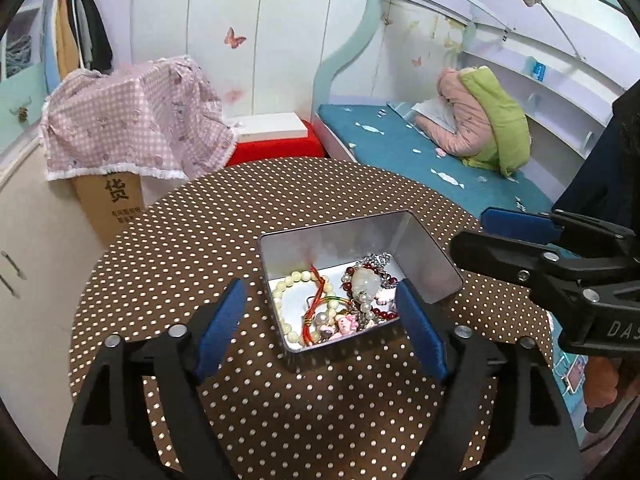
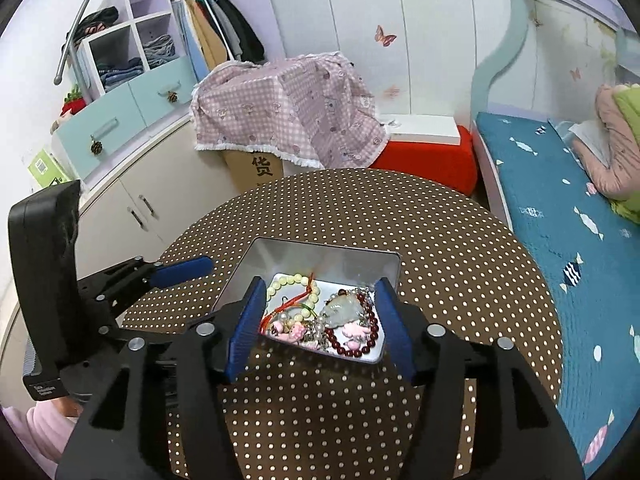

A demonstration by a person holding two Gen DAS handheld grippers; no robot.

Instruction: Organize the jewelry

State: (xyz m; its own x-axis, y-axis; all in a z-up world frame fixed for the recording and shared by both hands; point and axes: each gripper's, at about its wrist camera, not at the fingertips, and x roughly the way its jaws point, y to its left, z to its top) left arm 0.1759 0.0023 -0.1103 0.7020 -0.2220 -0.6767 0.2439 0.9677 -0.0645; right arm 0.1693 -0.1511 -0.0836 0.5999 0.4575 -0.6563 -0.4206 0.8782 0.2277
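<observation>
Both the left hand-held gripper (image 1: 320, 320) and the right hand-held gripper (image 2: 320, 320) hang open, holding nothing, over the tin (image 1: 424, 248) of jewelry (image 1: 352, 304) mid-table (image 1: 280, 400). Tangled strands could snag and drag neighbours out.

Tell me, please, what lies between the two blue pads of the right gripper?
In the right wrist view, the right gripper is open, framing the near part of the silver metal tin: pink charms, dark red bead bracelet. Nothing is gripped.
</observation>
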